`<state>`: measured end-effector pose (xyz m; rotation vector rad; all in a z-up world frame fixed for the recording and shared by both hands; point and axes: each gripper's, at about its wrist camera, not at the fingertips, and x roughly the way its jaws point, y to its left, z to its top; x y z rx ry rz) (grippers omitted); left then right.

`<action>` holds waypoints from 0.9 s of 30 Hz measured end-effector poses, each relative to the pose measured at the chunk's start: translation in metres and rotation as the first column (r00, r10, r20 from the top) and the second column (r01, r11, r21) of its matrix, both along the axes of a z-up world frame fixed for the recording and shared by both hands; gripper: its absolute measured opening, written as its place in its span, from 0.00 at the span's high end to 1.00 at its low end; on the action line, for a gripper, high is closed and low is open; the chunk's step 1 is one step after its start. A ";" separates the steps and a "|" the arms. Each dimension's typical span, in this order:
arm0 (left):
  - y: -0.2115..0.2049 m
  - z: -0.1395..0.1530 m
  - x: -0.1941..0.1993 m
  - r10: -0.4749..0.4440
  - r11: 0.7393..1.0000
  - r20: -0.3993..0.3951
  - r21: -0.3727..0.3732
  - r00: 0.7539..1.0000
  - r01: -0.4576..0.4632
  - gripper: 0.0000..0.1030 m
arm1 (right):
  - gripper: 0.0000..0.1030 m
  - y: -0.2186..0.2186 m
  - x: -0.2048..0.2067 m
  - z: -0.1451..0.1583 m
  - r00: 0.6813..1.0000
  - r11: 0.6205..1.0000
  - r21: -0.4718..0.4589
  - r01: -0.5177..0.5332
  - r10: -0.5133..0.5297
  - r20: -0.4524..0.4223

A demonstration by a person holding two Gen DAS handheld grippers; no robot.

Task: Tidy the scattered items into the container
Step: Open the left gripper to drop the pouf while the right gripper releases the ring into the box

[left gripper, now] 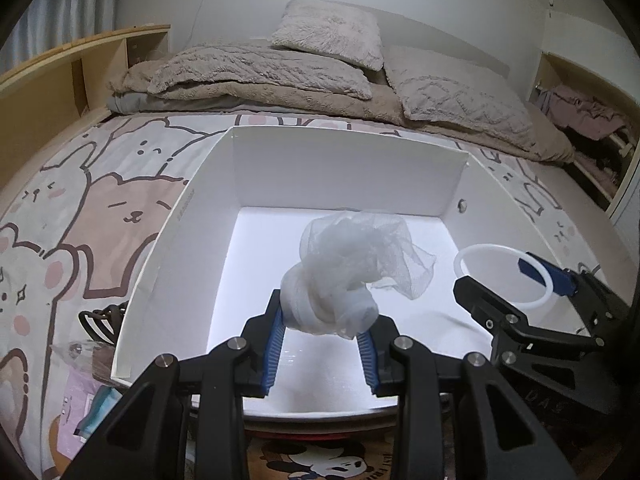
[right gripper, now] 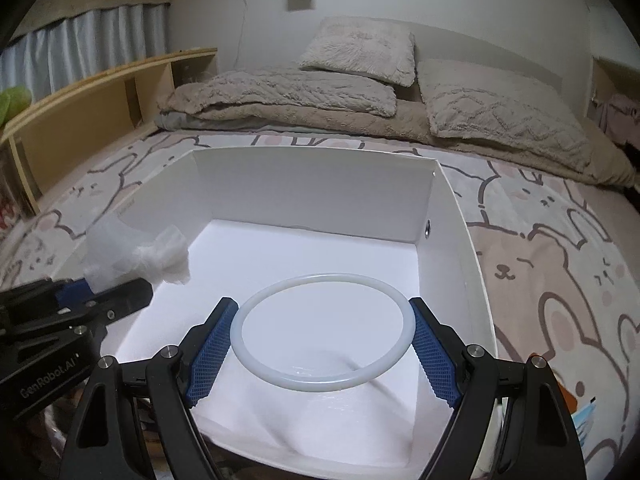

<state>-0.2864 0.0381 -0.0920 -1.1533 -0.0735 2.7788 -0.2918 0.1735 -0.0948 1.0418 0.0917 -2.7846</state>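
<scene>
Two grippers hover over the white box (left gripper: 200,200). The left gripper (left gripper: 324,320) clamps a crumpled white mesh bundle (left gripper: 348,268), its loose end trailing forward-right. The right gripper (right gripper: 324,332) pinches a flat, round, translucent white ring (right gripper: 324,332) across its width.

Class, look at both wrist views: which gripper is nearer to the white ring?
Right. The right gripper has the white ring between its fingers above the white box. The left gripper is off to the ring's left, clamped on the white mesh bundle.
</scene>
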 end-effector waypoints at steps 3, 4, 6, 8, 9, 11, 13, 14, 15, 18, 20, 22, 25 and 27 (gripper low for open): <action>0.002 -0.003 0.000 -0.001 0.999 -0.002 -0.033 1.000 0.000 0.68 | 0.18 0.000 0.000 -0.001 1.000 1.000 -0.001 -0.004 0.004 -0.002; 0.003 -0.003 0.000 -0.002 0.999 -0.003 -0.037 1.000 0.002 0.68 | 0.18 0.000 0.000 -0.001 1.000 1.000 -0.002 -0.004 0.004 -0.002; 0.002 -0.003 0.001 -0.003 0.999 -0.002 -0.035 1.000 0.003 0.68 | 0.18 0.000 0.000 -0.001 1.000 1.000 -0.001 -0.004 0.004 -0.004; 0.000 -0.003 0.001 -0.005 0.999 -0.001 -0.032 1.000 0.005 0.68 | 0.18 0.000 -0.001 -0.002 1.000 1.000 -0.001 -0.004 0.004 -0.004; 0.000 -0.003 0.000 -0.005 0.999 -0.001 -0.035 1.000 0.005 0.68 | 0.18 0.000 -0.001 -0.002 1.000 1.000 -0.001 -0.005 0.005 -0.005; 0.001 -0.004 0.000 -0.004 0.999 -0.001 -0.048 1.000 0.004 0.67 | 0.18 0.000 0.000 -0.002 1.000 1.000 -0.001 -0.005 0.005 -0.006; 0.002 -0.005 0.000 -0.002 0.999 0.000 -0.051 1.000 0.002 0.67 | 0.18 0.000 0.000 -0.002 1.000 1.000 -0.001 -0.004 0.004 -0.006; 0.002 -0.005 0.000 -0.003 0.999 0.002 -0.052 1.000 0.003 0.67 | 0.18 -0.001 0.000 -0.003 1.000 1.000 -0.001 -0.004 0.004 -0.007; 0.002 -0.005 0.000 -0.004 0.999 0.003 -0.052 1.000 0.004 0.65 | 0.18 -0.001 0.001 -0.003 1.000 1.000 -0.001 -0.004 0.004 -0.008; 0.001 -0.005 0.000 -0.002 0.999 0.004 -0.054 1.000 0.002 0.53 | 0.17 -0.001 0.001 -0.003 1.000 1.000 -0.001 -0.005 0.005 -0.007; 0.002 -0.006 0.000 -0.003 0.998 0.008 -0.058 1.000 0.004 0.46 | 0.16 -0.001 0.001 -0.004 1.000 1.000 0.000 -0.007 0.007 -0.002; 0.002 -0.007 0.000 -0.001 0.998 0.006 -0.061 1.000 0.001 0.45 | 0.16 -0.002 0.001 -0.005 1.000 1.000 0.000 -0.008 0.008 -0.002; 0.001 -0.007 0.001 -0.001 0.998 0.009 -0.060 1.000 0.002 0.45 | 0.15 -0.003 0.002 -0.005 1.000 1.000 0.000 -0.009 0.009 -0.003; 0.002 -0.007 0.001 -0.001 0.998 0.009 -0.060 1.000 0.001 0.45 | 0.15 -0.003 0.002 -0.005 1.000 1.000 0.000 -0.009 0.009 -0.003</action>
